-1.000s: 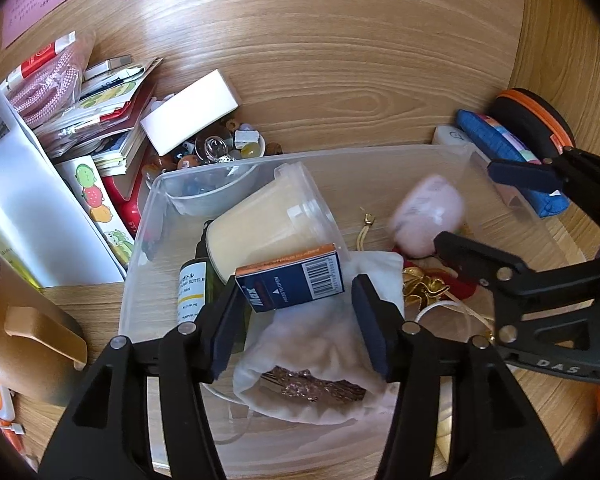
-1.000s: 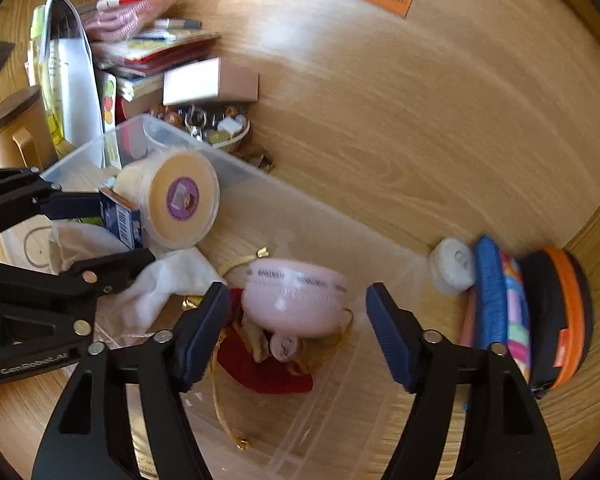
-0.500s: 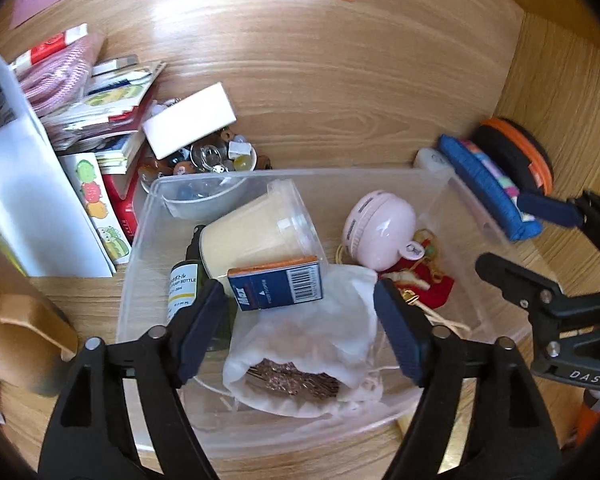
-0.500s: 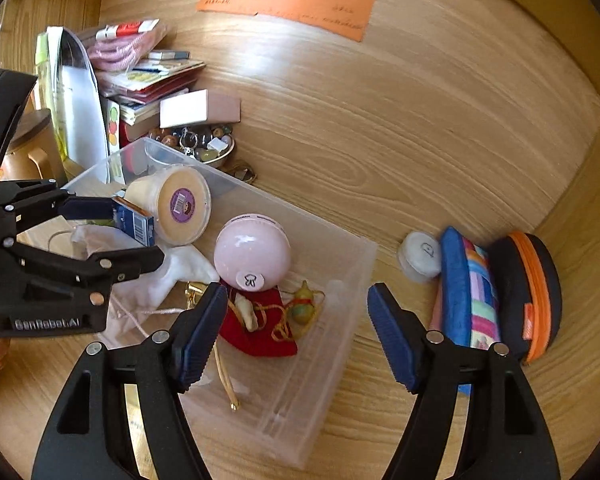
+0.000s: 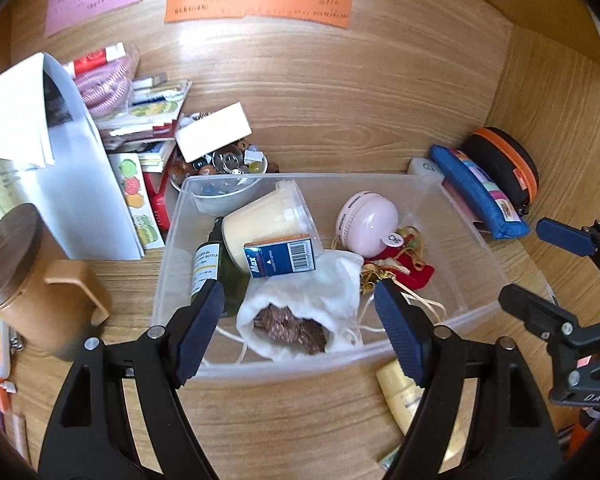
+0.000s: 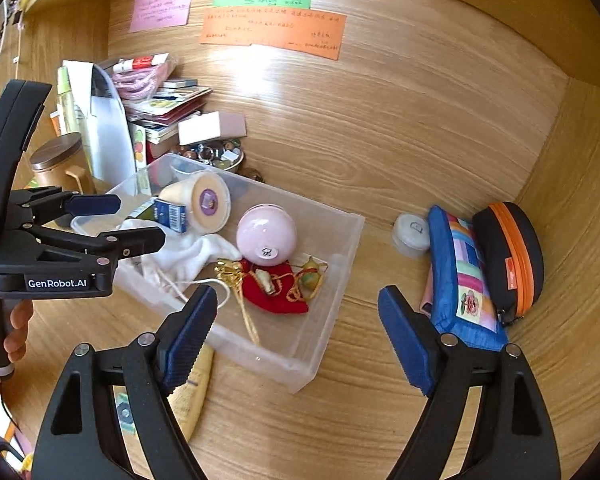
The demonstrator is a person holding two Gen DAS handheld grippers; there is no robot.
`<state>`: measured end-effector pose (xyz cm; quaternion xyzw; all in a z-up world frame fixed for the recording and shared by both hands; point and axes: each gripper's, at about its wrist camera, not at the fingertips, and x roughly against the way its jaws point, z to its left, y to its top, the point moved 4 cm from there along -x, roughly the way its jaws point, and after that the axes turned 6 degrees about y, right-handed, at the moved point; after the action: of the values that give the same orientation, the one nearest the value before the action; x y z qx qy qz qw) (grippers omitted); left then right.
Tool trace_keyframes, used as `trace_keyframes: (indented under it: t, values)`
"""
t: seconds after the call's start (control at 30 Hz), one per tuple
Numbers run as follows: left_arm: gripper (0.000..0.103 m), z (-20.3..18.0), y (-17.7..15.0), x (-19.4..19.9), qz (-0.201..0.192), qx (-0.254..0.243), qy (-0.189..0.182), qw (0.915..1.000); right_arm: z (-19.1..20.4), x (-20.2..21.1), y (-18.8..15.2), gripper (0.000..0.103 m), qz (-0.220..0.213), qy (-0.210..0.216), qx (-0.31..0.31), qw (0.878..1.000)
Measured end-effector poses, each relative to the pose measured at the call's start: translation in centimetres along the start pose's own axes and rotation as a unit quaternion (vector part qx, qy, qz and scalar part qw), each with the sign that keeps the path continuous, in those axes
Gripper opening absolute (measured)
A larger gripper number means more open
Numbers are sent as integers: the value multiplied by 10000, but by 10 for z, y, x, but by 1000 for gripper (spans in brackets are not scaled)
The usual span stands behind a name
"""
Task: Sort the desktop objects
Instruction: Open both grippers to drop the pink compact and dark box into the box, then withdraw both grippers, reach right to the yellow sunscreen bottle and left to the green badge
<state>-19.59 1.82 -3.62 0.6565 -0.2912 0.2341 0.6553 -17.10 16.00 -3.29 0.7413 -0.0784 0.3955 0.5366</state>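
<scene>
with the clear bin (image 6: 332, 320) at frame centre already holding the cream tub (image 6: 204, 204), pink round case (image 6: 266, 234) and blue staple box (image 5: 280, 256), i judge i'm between picks, left gripper (image 5: 300, 328) and right gripper (image 6: 296, 336) both spread wide and empty, so next i must choose a loose item, perhaps the small white jar (image 6: 411, 232) right of the bin.

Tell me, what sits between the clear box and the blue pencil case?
A small white round container on bare wood, between clear box and blue pencil case, seen from the right wrist.
</scene>
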Motion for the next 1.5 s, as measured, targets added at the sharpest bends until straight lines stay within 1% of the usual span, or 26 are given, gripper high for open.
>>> trace_keyframes:
  t: [0.07,0.13,0.23,0.47,0.53,0.7,0.8,0.93,1.03,1.07,1.1,1.2,1.33,1.43,1.5]
  values:
    - [80,-2,-1,6,-63,-36,99,9999,4,4,-3,81,-27,57,-12,10000]
    - [87,0,-4,15,-153,-60,249,9996,7,9,-7,81,-43,99,-24,9999]
    - [92,2,-10,27,-306,-70,442,9985,15,12,-14,81,-27,180,-24,9998]
    - [94,10,-32,44,-343,-102,661,9972,32,13,-31,81,54,393,-48,9992]
    - [96,12,-39,45,-315,-90,679,9972,34,12,-36,81,95,454,-71,9989]
    - [96,16,-59,43,-125,-90,684,9975,41,3,-50,81,276,718,-251,9967]
    - [96,19,-72,41,-9,-120,718,9973,46,-7,-62,81,454,896,-362,9943]
    - [96,21,-88,40,123,-133,649,9977,50,-21,-74,80,668,1067,-489,9908]
    - [96,21,-99,39,195,-168,637,9976,51,-32,-79,78,795,1117,-556,9890]
    - [96,20,-102,39,221,-175,623,9977,53,-34,-80,75,831,1116,-534,9888]
    - [96,19,-105,38,245,-182,602,9977,54,-36,-81,69,834,1093,-499,9892]
    - [96,14,-112,37,310,-221,493,9981,61,-40,-80,61,861,1073,-307,9900]
    - [96,6,-123,38,376,-385,380,9978,71,-47,-79,60,939,1050,-123,9899]
    - [96,0,-128,39,423,-465,267,9977,73,-57,-79,51,999,1063,-107,9892]
    - [96,-4,-131,40,454,-507,180,9975,72,-59,-79,49,973,1128,-159,9887]
